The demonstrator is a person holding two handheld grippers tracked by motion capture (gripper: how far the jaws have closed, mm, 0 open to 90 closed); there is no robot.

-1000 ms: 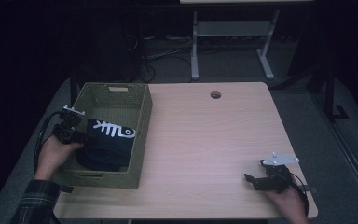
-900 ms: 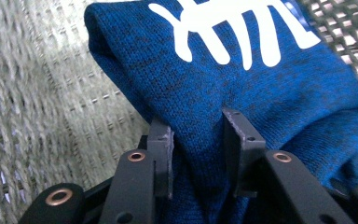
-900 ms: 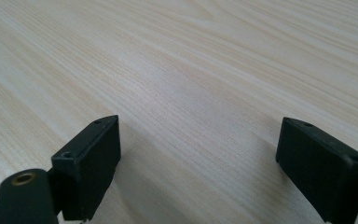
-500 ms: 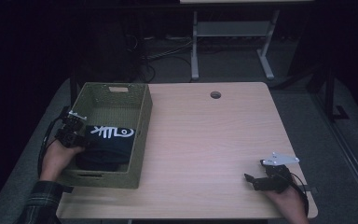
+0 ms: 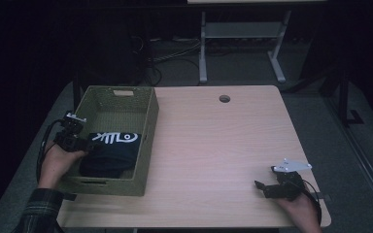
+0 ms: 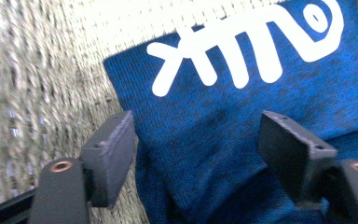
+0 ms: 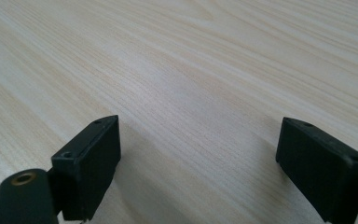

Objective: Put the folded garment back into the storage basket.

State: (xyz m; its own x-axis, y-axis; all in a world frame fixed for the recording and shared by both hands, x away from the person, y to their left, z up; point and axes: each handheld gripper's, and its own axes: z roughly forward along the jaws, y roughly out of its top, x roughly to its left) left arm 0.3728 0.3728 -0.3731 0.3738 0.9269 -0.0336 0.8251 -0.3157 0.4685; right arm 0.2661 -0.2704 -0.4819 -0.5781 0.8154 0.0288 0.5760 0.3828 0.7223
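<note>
A dark blue folded garment (image 5: pixel 111 150) with a white printed logo lies inside the green woven basket (image 5: pixel 148 126) at the table's left. My left gripper (image 5: pixel 83 143) hangs over the basket's left wall and points at the cloth. Its jaws have just been opening. In the left gripper view the garment (image 6: pixel 242 102) lies beyond and below the left gripper (image 6: pixel 198 135), and the pads stand apart without pressing on it. My right gripper (image 5: pixel 262 187) rests near the table's front right, open, with bare wood between the jaws of the right gripper (image 7: pixel 200 140).
The light wooden table (image 5: pixel 213 141) has a round cable hole (image 5: pixel 224 98) near its far edge. The basket's woven wall (image 6: pixel 37 70) stands close on the left of my left gripper. A white metal frame (image 5: pixel 243 43) stands on the floor behind the table.
The left jaws have opened and let go of the blue garment, which now lies lower in the basket. The left hand drew back slightly toward the basket's left wall. The right hand has kept still.
</note>
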